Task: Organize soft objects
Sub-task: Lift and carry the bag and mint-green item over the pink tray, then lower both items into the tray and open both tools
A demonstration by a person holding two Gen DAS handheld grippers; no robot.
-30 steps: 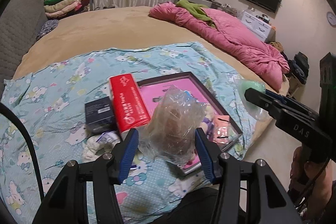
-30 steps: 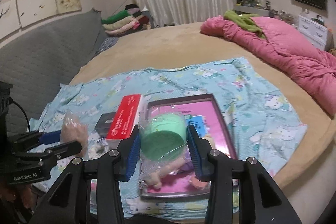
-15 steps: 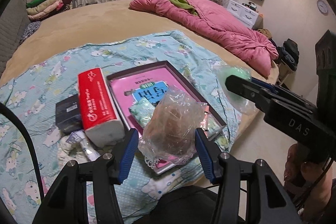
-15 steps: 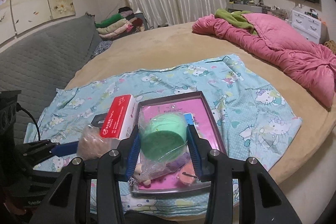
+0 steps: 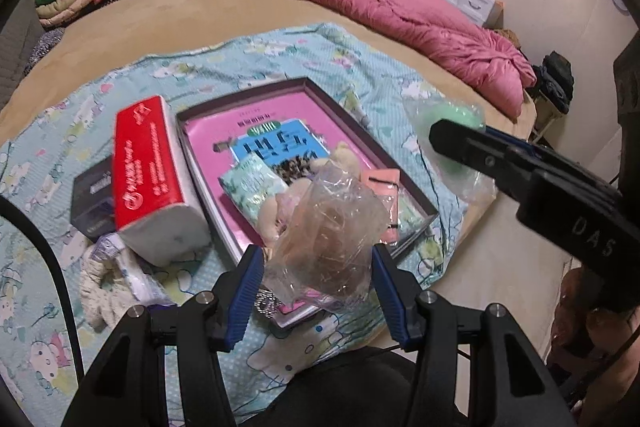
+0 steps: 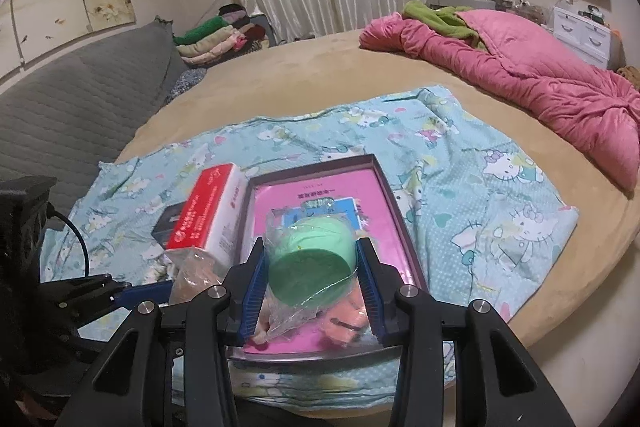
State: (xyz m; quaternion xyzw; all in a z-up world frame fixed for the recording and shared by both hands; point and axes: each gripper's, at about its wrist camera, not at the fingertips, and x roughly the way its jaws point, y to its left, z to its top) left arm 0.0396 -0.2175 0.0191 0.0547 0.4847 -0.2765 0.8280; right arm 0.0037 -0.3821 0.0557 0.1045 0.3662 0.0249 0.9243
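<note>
Two crinkled clear bags: left gripper (image 5: 318, 281) pinches a brownish one (image 5: 326, 243); right gripper (image 6: 312, 281) a green one (image 6: 310, 267); cartoon sheet (image 6: 460, 187) mid-frame; pink quilt (image 6: 520, 67) upper right.

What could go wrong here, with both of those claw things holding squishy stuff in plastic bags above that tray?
1. The left gripper pinches the brownish bagged item mostly by loose, crinkled plastic, so it may slip out of the jaws.
2. The tray is already crowded at its near end with a plush toy and small packets, so a dropped bag could land on them or spill over the rim.
3. The right gripper squeezes the green bagged item, which might pop free.
</note>
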